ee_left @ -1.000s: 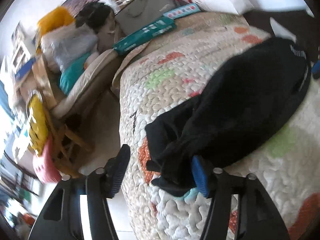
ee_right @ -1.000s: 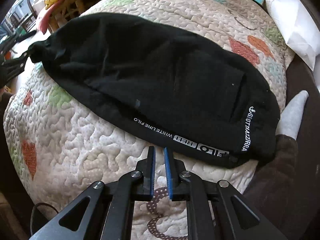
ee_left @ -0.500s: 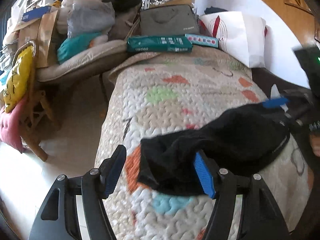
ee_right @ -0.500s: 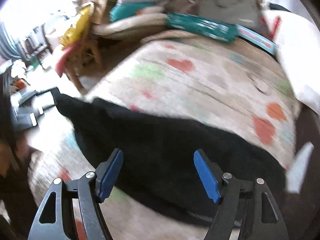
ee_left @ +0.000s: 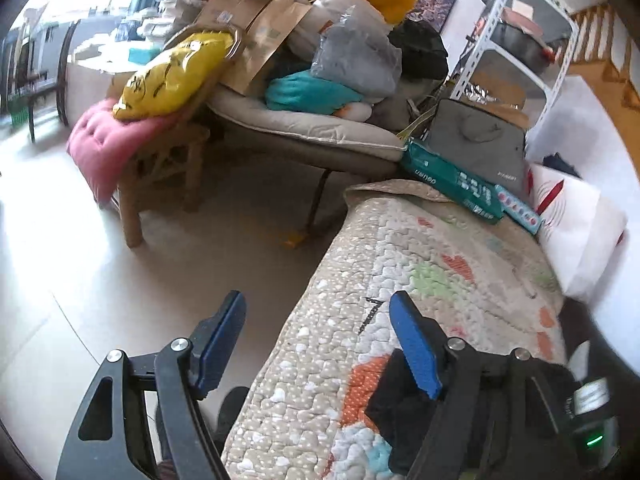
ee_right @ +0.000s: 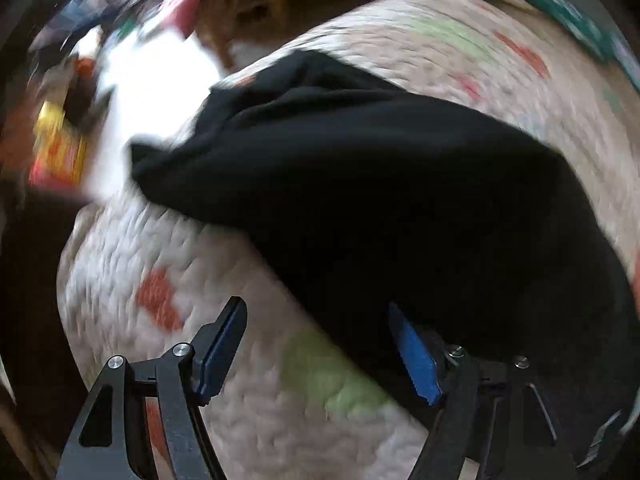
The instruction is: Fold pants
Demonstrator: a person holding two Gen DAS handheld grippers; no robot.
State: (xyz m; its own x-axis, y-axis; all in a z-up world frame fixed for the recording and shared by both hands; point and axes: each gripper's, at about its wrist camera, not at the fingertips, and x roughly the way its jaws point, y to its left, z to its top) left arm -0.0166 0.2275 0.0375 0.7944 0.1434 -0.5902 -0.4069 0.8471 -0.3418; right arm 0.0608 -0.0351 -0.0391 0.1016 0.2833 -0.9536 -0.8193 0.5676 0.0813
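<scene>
The black pants [ee_right: 392, 200] lie folded in a long bundle on the quilted bedspread [ee_right: 248, 412], filling the middle and right of the blurred right wrist view. My right gripper [ee_right: 320, 352] is open and empty, its right finger at the bundle's near edge. In the left wrist view only a corner of the pants [ee_left: 394, 412] shows, behind the right finger. My left gripper [ee_left: 320, 340] is open and empty, raised over the bedspread's [ee_left: 440, 280] left edge.
A lounge chair [ee_left: 312, 136] piled with bags and boxes, a wooden stool with a pink cushion [ee_left: 104, 140] and a yellow pillow stand across the floor [ee_left: 120, 272]. Green and blue boxes [ee_left: 452, 180], a grey bag and a white pillow [ee_left: 576, 240] sit at the bed's far end.
My left gripper let go of the pants end and lifted away, now looking across the room. My right gripper opened and swung quickly over the bundle.
</scene>
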